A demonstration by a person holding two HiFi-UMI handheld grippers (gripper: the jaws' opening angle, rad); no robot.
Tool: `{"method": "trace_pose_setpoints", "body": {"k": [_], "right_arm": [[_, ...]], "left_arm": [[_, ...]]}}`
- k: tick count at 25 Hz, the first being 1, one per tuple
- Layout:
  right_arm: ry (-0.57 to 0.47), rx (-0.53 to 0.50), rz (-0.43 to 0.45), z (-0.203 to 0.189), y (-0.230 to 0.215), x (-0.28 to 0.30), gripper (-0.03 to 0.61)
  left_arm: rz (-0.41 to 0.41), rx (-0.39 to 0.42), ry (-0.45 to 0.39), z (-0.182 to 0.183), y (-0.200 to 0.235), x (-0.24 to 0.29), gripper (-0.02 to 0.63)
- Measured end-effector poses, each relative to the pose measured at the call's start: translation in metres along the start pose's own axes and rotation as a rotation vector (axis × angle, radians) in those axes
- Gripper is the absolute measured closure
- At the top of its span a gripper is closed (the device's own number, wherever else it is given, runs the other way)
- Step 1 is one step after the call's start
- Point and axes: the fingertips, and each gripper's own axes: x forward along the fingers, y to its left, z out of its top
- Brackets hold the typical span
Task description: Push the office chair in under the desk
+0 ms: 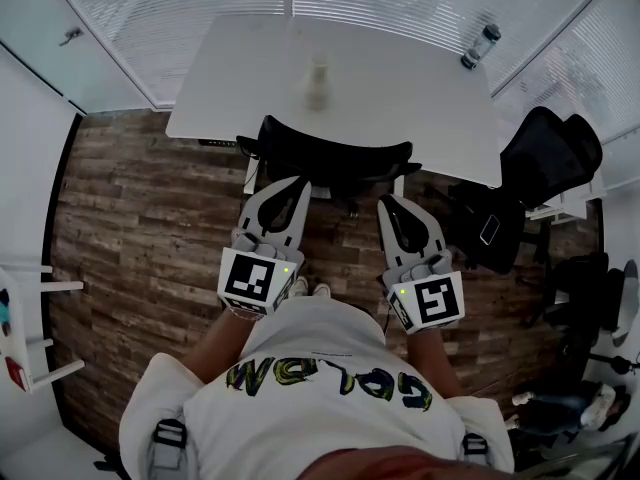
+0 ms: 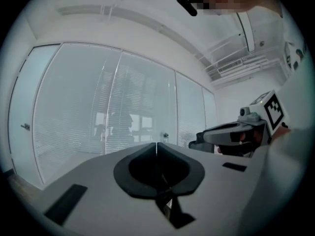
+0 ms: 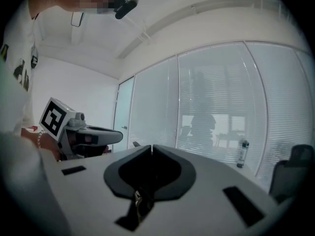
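Observation:
The black office chair (image 1: 330, 158) stands at the near edge of the white desk (image 1: 230, 78), its backrest toward me and its seat hidden beneath the desktop. My left gripper (image 1: 296, 181) is held just short of the backrest's left part, jaws shut and empty. My right gripper (image 1: 389, 201) hangs beside it near the backrest's right end, also shut on nothing. In the left gripper view the jaws (image 2: 156, 144) meet in a closed seam; the right gripper view shows its jaws (image 3: 151, 147) the same way. Neither gripper view shows the chair.
A small pale container (image 1: 317, 86) stands mid-desk and a clear bottle (image 1: 481, 46) at its far right corner. A second black chair (image 1: 550, 153) and a dark bag (image 1: 485, 230) crowd the right side. White shelving (image 1: 30, 328) is at left. Blinds cover the glass walls behind.

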Motion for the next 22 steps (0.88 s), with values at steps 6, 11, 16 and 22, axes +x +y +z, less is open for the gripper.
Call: {"method": "trace_pose_setpoints", "body": {"k": [6, 11, 16, 22], "right_arm": [[-0.006, -0.005, -0.002, 0.0038, 0.0004, -0.0011, 0.558], [0.001, -0.005, 0.002, 0.0034, 0.0036, -0.0023, 0.558], [0.005, -0.007, 0.003, 0.0019, 0.0055, -0.0037, 0.558], [0.007, -0.01, 0.004, 0.0037, 0.0077, -0.0028, 0.559]], "left_arm": [[-0.004, 0.003, 0.004, 0.0015, -0.0019, -0.0005, 0.597], [-0.012, 0.002, 0.007, 0.0016, -0.0056, -0.0018, 0.597], [-0.015, 0.0, -0.001, 0.0029, -0.0083, -0.004, 0.597], [-0.015, 0.004, 0.003, 0.0031, -0.0062, -0.0049, 0.597]]}}
